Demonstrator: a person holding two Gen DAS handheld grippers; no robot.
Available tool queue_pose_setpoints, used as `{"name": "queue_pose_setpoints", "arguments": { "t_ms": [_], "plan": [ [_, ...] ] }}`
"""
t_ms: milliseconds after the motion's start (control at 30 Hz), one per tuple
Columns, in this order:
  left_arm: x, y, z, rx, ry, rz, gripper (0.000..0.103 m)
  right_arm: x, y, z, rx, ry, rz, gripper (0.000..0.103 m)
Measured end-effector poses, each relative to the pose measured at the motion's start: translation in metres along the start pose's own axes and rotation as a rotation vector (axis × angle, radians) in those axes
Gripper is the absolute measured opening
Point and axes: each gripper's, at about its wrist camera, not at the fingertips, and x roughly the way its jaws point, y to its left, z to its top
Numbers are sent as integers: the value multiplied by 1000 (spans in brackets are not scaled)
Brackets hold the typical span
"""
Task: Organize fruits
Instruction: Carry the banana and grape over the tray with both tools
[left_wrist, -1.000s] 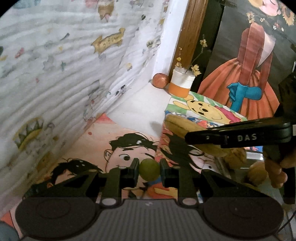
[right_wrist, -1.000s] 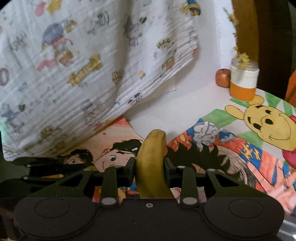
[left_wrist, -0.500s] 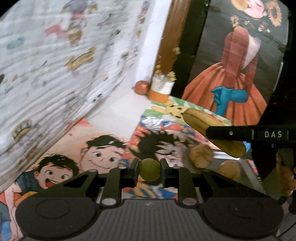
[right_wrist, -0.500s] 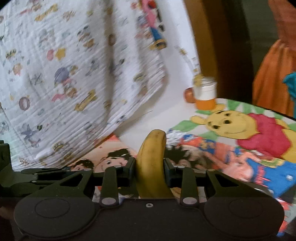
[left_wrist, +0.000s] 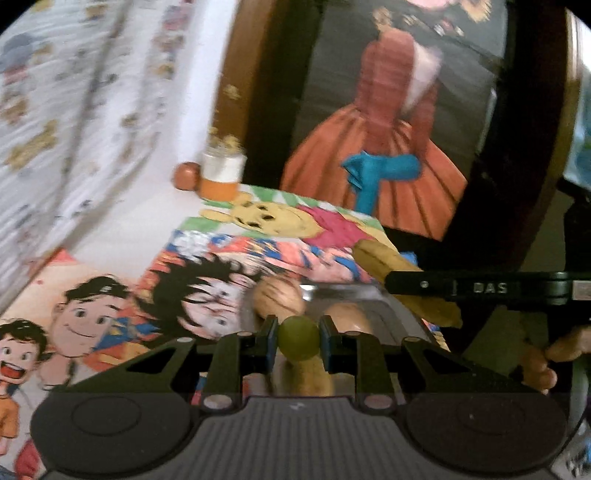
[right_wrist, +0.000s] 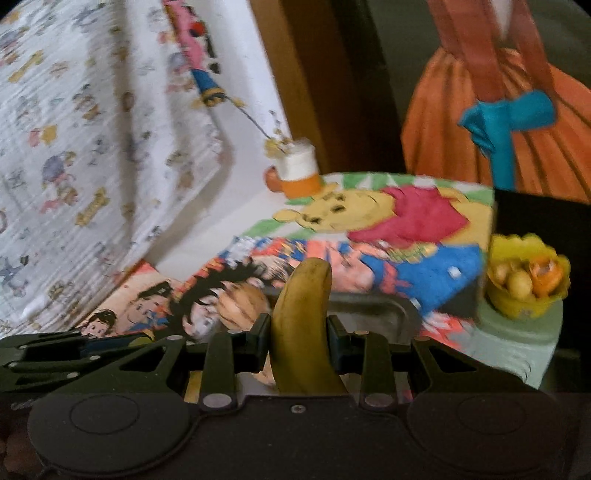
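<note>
Grape, small, round and pale green, sits pinched in the left claw; the right claw clamps a browning banana. Both have swung rightward since a second ago, so they now hang over the metal tray on the desk, where walnuts lie. Dropping them in looks imminent.

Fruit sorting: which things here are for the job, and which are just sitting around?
For the job:
- green grape in the left gripper
- banana in the right gripper
- metal tray
- brown round fruit at the tray

Just sitting around:
- orange-and-white jar
- yellow bowl
- cartoon mats
</note>
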Motion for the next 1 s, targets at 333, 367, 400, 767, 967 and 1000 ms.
{"name": "queue_pose_setpoints", "arguments": {
  "t_ms": [333,367,400,767,967,1000],
  "plan": [
    [21,-34,-14,39,59,-33,26,-1,-18,-11,46,6,-10,34],
    [24,-36,-16,42,66,-31,26,0,-18,-12,47,7,-8,34],
    [26,-35,-16,44,72,-29,26,1,-19,-12,49,9,-7,34],
    [41,-44,-21,81,102,-22,26,11,-23,-18,74,30,8,34],
    [46,-44,-21,98,115,-22,26,16,-25,-19,89,36,6,34],
    [47,-44,-22,100,118,-20,26,16,-26,-20,90,35,8,34]
  ]
}}
